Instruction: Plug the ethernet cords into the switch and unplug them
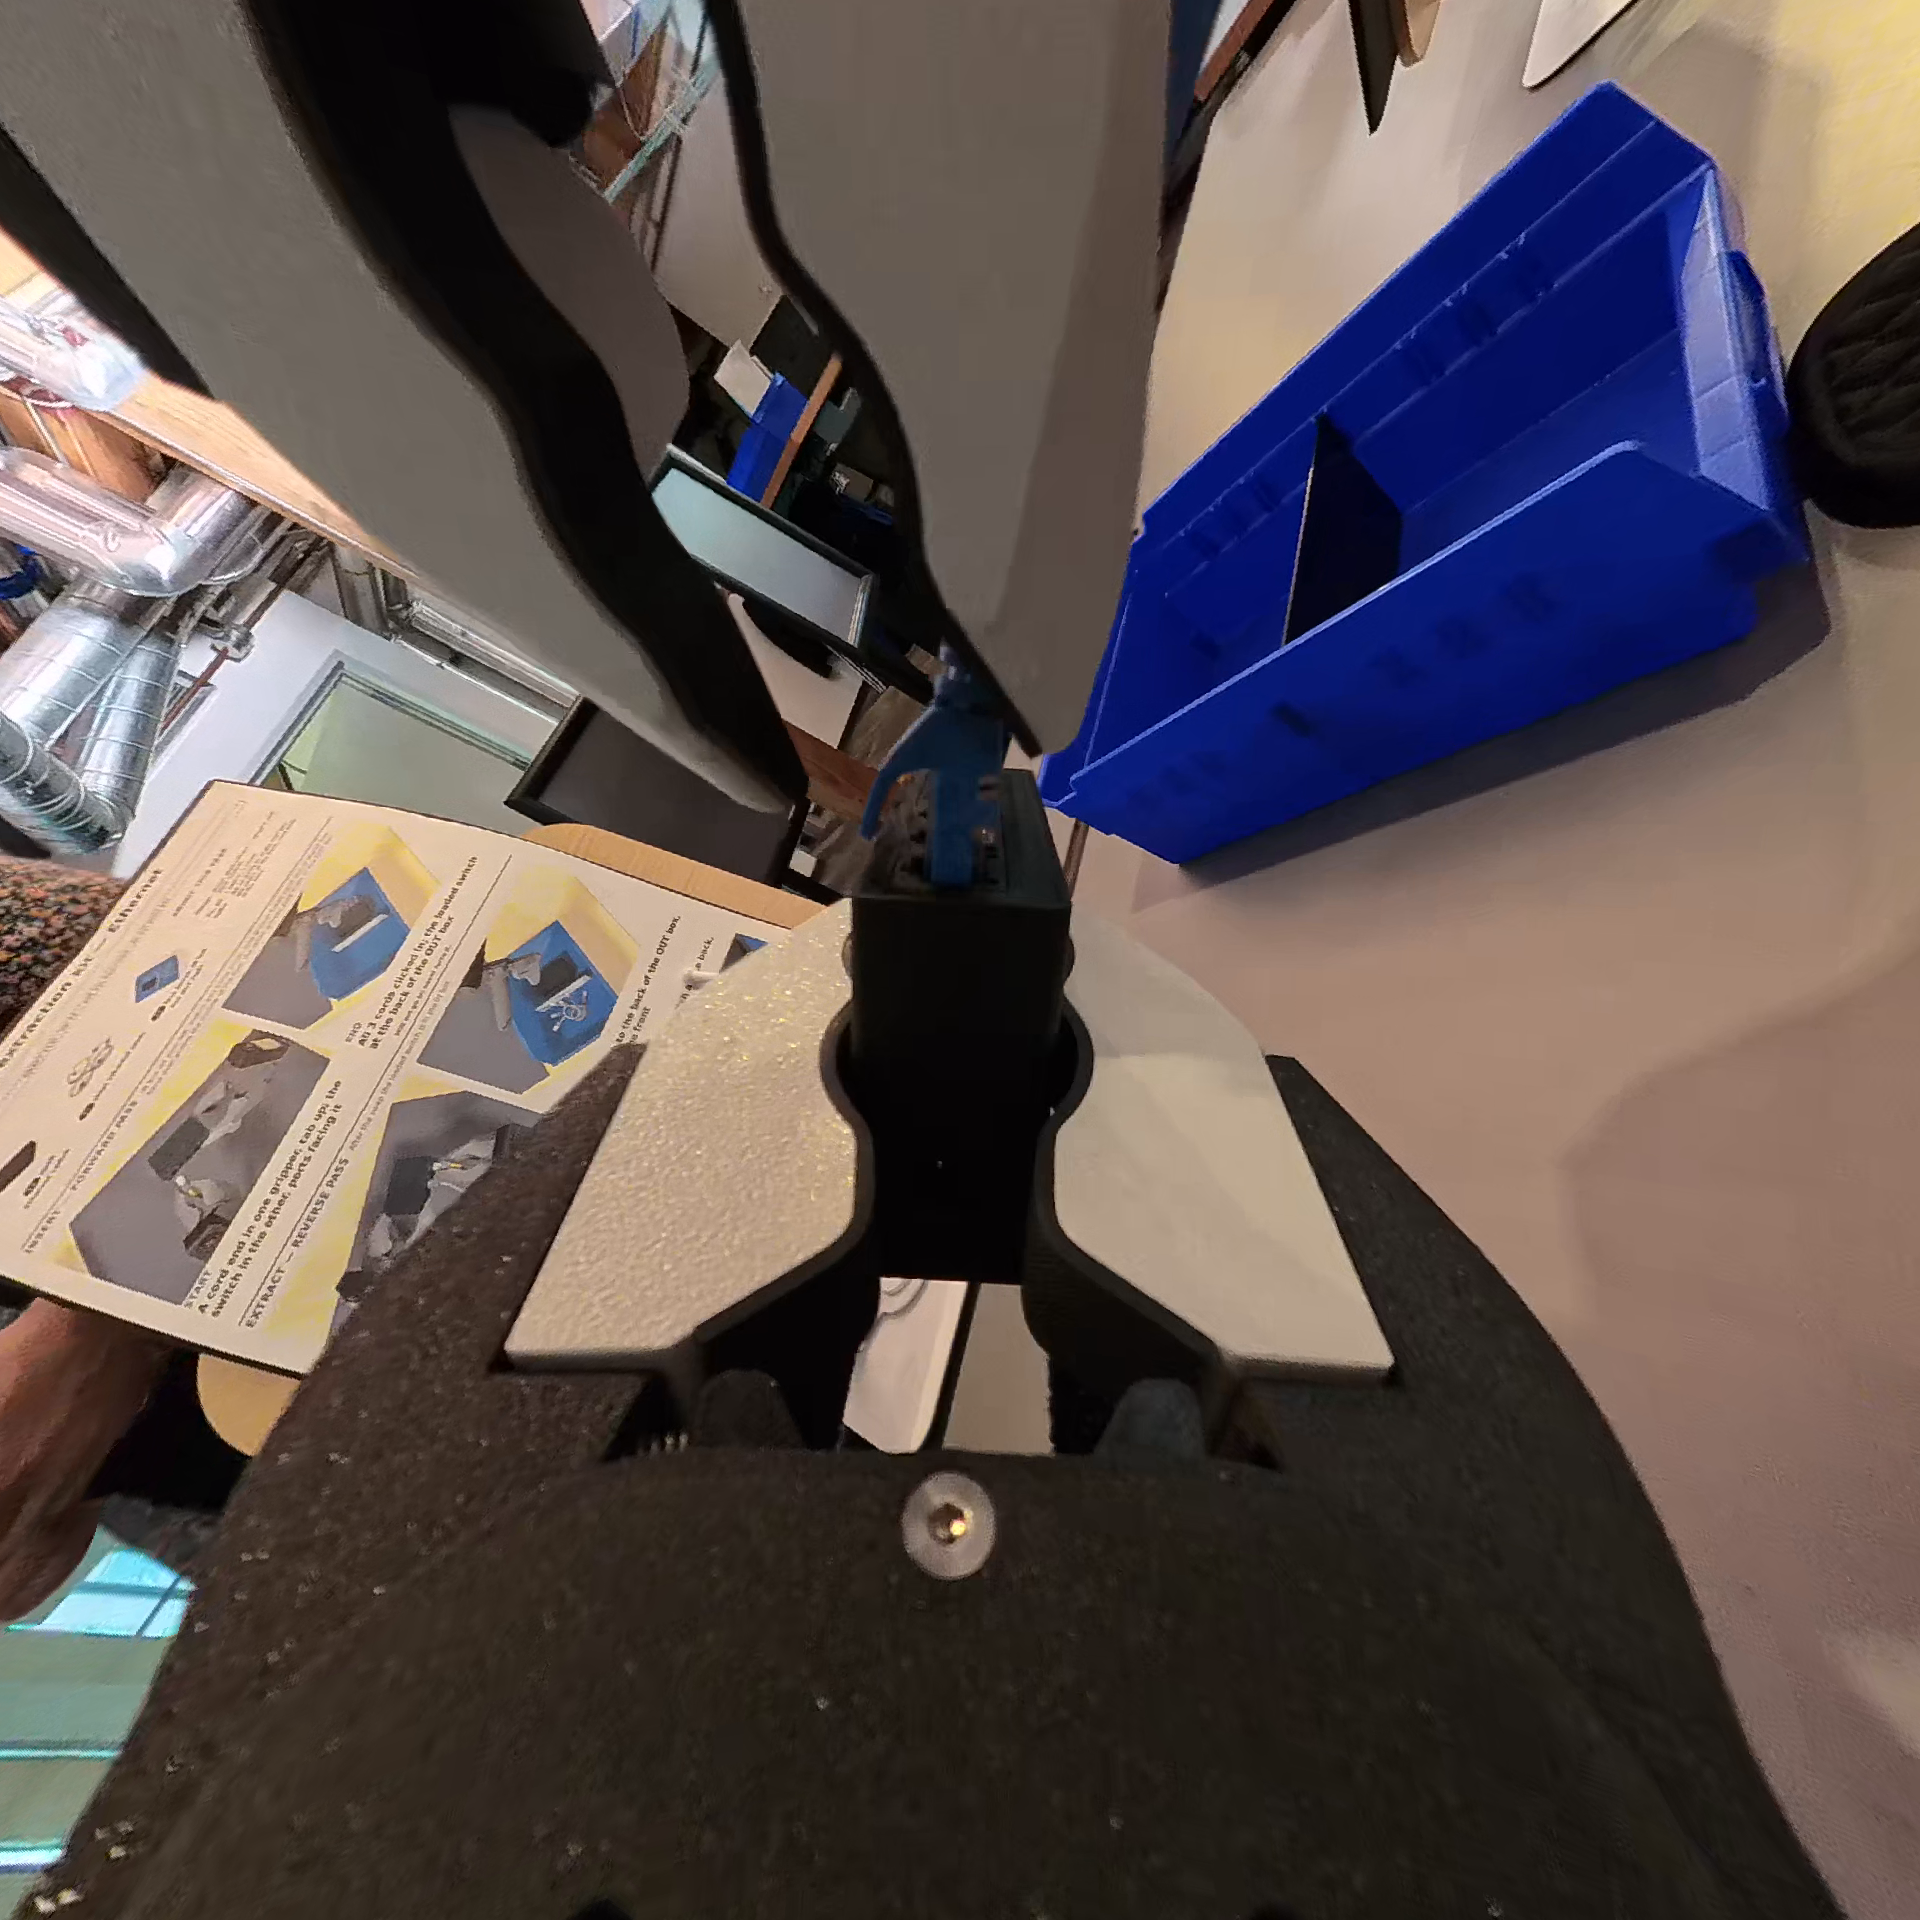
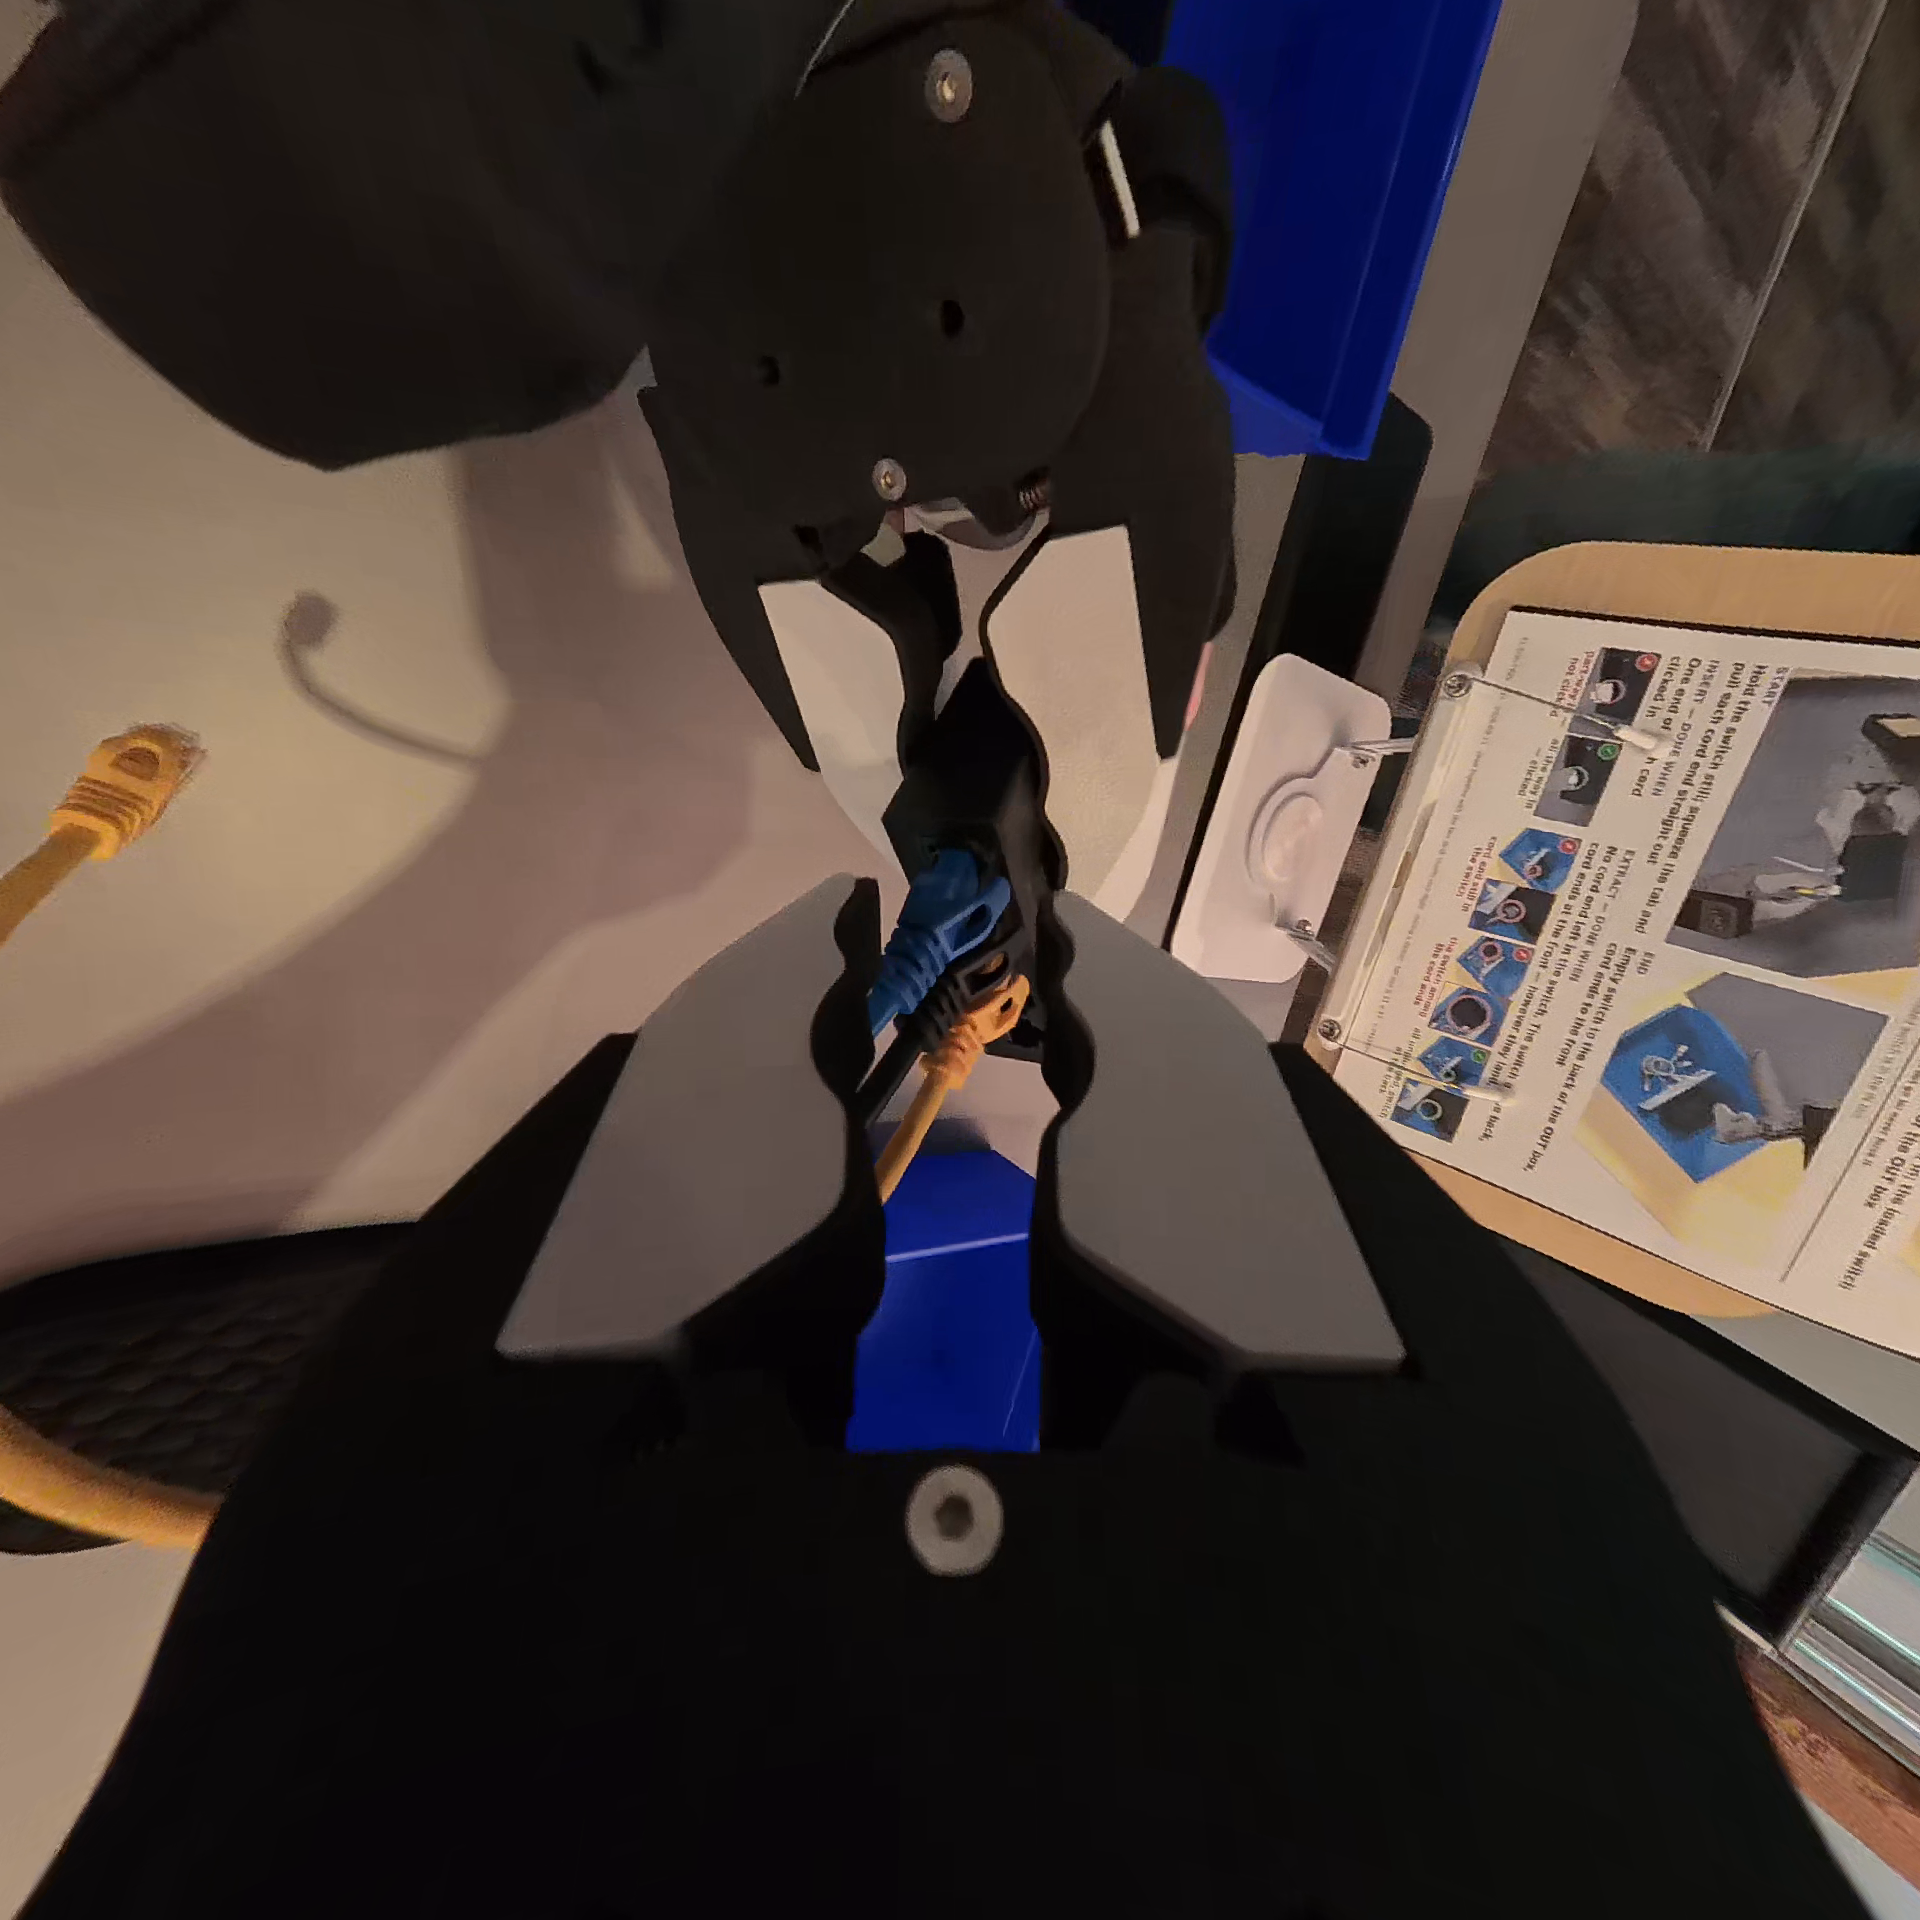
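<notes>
My left gripper point(image 1: 961, 997) is shut on the small black switch point(image 1: 961, 1091) and holds it above the table, ports facing away. It also shows in the right wrist view point(image 2: 966, 748). A blue cord plug point(image 1: 951, 800) sits in a port. In the right wrist view the blue plug point(image 2: 940, 935), a black plug point(image 2: 961, 992) and an orange plug point(image 2: 987, 1023) sit side by side in the switch point(image 2: 977, 790). My right gripper point(image 2: 951, 914) has its jaws on either side of these plugs, with a gap showing. A loose yellow cord end point(image 2: 125, 779) lies on the table.
A blue bin point(image 1: 1455, 520) stands on the grey table beside the switch and also shows in the right wrist view point(image 2: 1330, 208). An instruction sheet point(image 1: 260, 1039) on a wooden board stands nearby. A black round mat point(image 2: 156, 1351) lies at the lower left. The gap from one gripper's tips to the other's is roughly 6 cm.
</notes>
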